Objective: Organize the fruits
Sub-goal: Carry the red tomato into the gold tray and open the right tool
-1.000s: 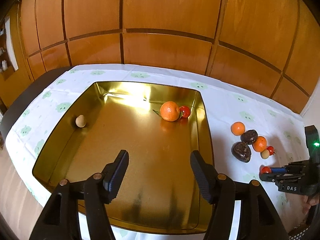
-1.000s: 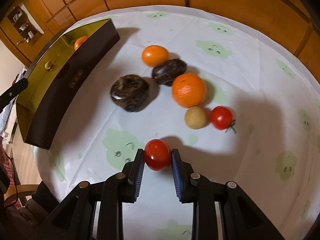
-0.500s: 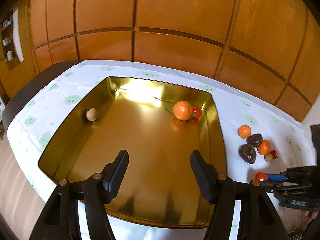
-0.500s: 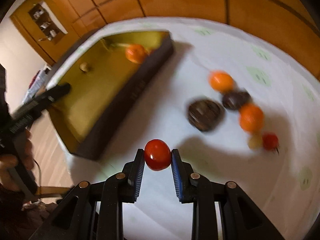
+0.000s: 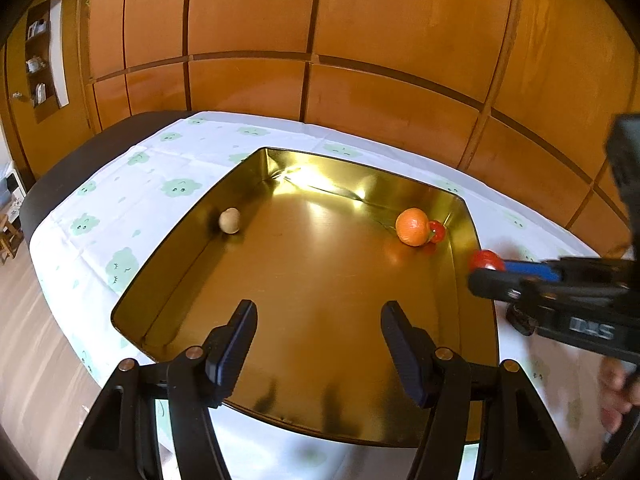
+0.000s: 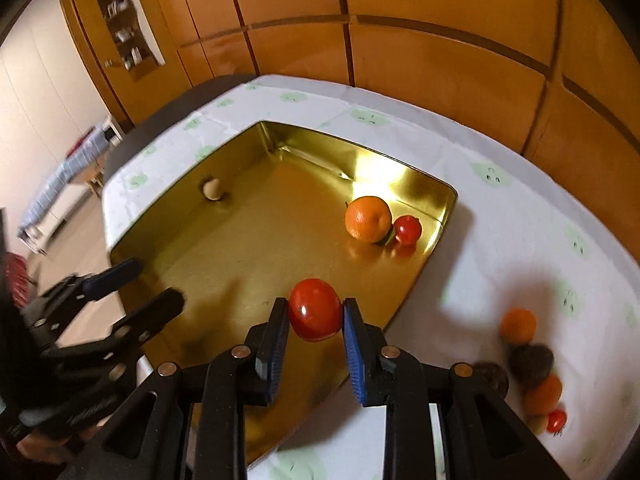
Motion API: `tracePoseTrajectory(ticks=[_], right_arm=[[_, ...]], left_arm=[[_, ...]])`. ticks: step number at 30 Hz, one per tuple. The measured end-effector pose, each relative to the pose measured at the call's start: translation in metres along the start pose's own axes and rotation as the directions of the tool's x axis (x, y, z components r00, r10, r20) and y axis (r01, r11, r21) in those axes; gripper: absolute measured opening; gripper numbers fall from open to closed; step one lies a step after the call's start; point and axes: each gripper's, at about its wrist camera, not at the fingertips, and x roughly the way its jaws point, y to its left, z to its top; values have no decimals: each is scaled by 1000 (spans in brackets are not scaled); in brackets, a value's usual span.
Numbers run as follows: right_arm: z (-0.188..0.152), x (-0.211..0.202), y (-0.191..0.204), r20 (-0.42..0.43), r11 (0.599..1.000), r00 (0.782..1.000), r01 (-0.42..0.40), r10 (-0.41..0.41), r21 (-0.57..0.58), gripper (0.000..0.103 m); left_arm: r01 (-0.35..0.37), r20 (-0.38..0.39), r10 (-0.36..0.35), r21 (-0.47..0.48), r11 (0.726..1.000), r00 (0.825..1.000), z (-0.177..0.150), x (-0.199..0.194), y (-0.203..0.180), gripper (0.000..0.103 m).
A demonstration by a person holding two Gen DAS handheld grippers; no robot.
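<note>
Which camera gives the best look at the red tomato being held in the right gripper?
The right wrist view. There the held tomato sits large and sharp between the right gripper fingers, above the gold tray. The left wrist view shows it only small at the right edge, partly hidden by the blurred gripper.

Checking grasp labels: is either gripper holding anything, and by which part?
The right gripper holds a red tomato, pinched on its two opposite sides between the pads, above the gold tray. The left gripper is open with nothing between its fingers.
</note>
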Motion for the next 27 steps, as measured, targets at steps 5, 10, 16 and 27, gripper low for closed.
tracePoseTrajectory(ticks=[5, 10, 16, 27], right_arm=[[6, 20, 3, -23, 996, 997, 78, -79, -33, 27], [5, 28, -5, -33, 996, 995, 92, -92, 0, 27], [6, 23, -12, -1, 993, 994, 111, -111, 35, 27], [-2, -3, -22, 62, 990, 992, 104, -111, 97, 29]], left_arm=[[3, -1, -3, 6, 1000, 1000, -1, 1, 0, 65], [10, -8, -10, 9, 1000, 1000, -3, 1, -2, 65], [14, -10, -14, 17, 1000, 1000, -3, 2, -5, 65], [14, -3, -14, 41, 999, 1000, -3, -2, -12, 65]])
